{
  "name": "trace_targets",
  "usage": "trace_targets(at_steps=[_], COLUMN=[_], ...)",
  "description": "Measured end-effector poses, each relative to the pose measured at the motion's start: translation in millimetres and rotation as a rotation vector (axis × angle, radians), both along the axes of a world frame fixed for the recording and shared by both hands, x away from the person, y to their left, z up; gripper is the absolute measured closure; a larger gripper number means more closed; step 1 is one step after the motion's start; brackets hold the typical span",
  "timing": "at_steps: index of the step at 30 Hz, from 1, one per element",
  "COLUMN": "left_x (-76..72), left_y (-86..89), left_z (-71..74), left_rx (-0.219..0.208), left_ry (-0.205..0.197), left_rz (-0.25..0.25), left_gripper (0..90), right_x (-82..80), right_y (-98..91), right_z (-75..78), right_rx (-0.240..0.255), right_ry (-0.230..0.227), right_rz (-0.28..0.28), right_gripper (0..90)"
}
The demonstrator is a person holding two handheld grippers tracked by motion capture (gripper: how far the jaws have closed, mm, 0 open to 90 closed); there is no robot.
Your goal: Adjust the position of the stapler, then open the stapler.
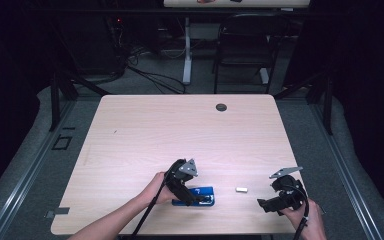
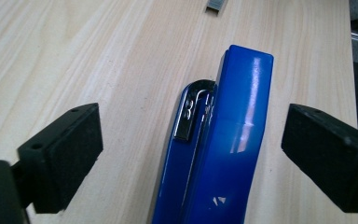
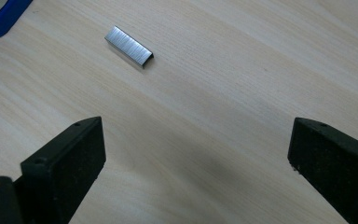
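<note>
Here my left gripper (image 2: 191,140) stands wide, its pads on either side of the blue stapler (image 2: 223,149) and clear of it. The stapler lies flat near the table's (image 1: 180,125) front edge. My right gripper (image 3: 196,154) is spread wide too, with bare wood between its pads. A strip of staples (image 3: 129,46) lies beyond, just beside the stapler's end, nothing blocking it.

Black chair (image 1: 247,42) beyond wooden table (image 1: 180,130)
</note>
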State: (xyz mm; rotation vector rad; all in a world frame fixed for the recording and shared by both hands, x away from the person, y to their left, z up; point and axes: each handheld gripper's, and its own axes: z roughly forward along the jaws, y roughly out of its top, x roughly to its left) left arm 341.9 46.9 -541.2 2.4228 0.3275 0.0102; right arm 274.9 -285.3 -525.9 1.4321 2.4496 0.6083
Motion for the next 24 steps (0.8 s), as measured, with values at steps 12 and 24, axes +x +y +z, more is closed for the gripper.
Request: trace_targets(at_steps=[12,24], left_x=[-5.7,-7.6], left_y=[-7.8,-17.9], left_z=[2.5,2.3], left_rx=[0.028,0.03], left_ry=[-0.011,-0.034], left_rz=[0.007,-0.003], left_gripper=[4.5,24.0], right_x=[-1.1,-4.9], right_y=[3.4,5.2], right_z=[-1.7,-4.5], right_rx=[-0.015,-0.043], right_ry=[-0.005,0.005], right_rz=[0.017,0.032], right_gripper=[14.3,20.1])
